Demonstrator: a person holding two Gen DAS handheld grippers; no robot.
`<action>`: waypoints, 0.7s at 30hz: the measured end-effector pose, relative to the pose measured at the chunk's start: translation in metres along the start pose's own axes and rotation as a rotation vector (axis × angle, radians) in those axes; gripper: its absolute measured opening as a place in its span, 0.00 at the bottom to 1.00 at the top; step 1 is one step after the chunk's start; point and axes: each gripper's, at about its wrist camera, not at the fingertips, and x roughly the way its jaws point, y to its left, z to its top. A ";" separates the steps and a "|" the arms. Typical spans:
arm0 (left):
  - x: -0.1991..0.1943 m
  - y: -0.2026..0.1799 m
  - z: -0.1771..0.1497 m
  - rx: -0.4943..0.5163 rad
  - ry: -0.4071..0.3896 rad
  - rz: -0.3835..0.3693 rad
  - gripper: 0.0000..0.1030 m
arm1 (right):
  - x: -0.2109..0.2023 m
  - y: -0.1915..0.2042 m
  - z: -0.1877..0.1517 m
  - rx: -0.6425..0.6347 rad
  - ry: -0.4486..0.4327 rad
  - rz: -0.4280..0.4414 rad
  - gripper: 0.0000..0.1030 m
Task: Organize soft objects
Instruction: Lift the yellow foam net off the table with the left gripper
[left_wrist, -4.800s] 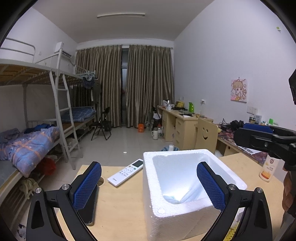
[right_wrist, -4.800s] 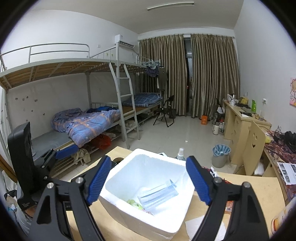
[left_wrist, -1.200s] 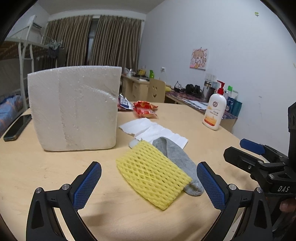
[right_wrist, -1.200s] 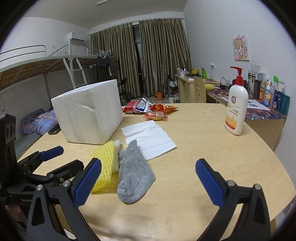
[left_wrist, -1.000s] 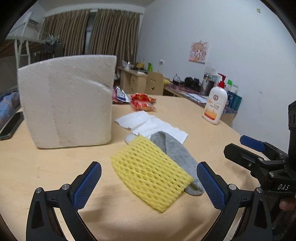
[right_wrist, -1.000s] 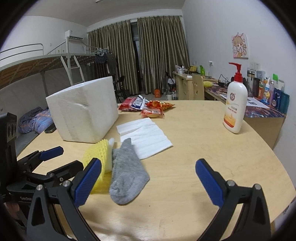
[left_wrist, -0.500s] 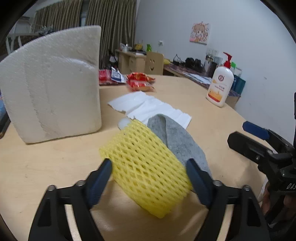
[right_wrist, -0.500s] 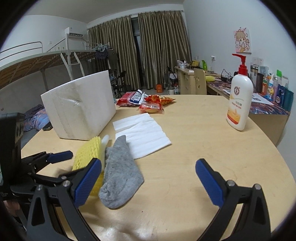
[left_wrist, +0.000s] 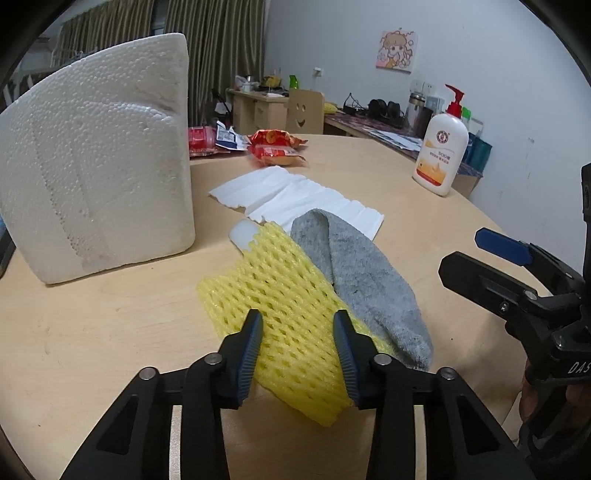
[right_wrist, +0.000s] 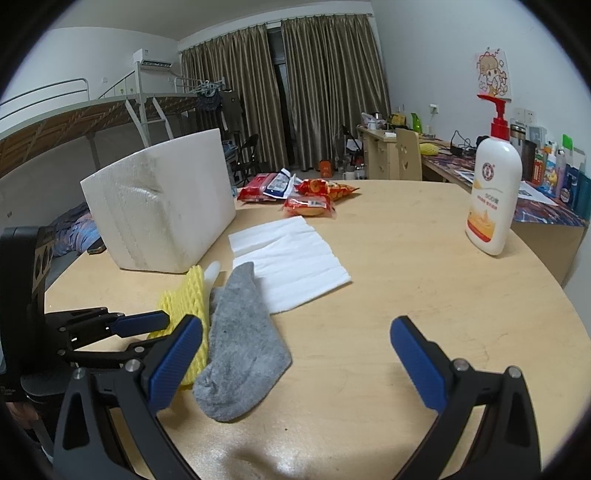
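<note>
A yellow foam net sleeve (left_wrist: 280, 295) lies on the wooden table beside a grey sock (left_wrist: 362, 280). My left gripper (left_wrist: 298, 332) is shut on the near end of the yellow net; it also shows in the right wrist view (right_wrist: 147, 325). The net (right_wrist: 188, 295) and the sock (right_wrist: 240, 343) show there too. A white styrofoam box (left_wrist: 96, 155) stands behind them, also in the right wrist view (right_wrist: 162, 206). My right gripper (right_wrist: 295, 358) is open and empty, just right of the sock; it shows at the right of the left wrist view (left_wrist: 517, 266).
White tissue sheets (right_wrist: 288, 254) lie beyond the sock. Red snack packets (right_wrist: 306, 199) lie farther back. A lotion pump bottle (right_wrist: 493, 195) stands at the right near the table's edge. A small white piece (left_wrist: 242, 236) sticks out under the net. A desk with clutter stands behind.
My left gripper moved forward and down onto the yellow net and its fingers closed on it. My right gripper stayed open and barely moved.
</note>
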 end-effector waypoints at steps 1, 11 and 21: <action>0.000 0.000 0.000 0.002 0.002 0.002 0.29 | 0.000 0.000 0.000 0.002 0.000 0.002 1.00; -0.004 -0.005 -0.003 0.031 -0.008 -0.003 0.23 | 0.001 -0.004 -0.001 0.009 0.007 0.002 1.00; -0.023 0.002 -0.006 0.000 -0.074 0.024 0.75 | 0.000 -0.003 -0.001 0.005 0.008 0.014 1.00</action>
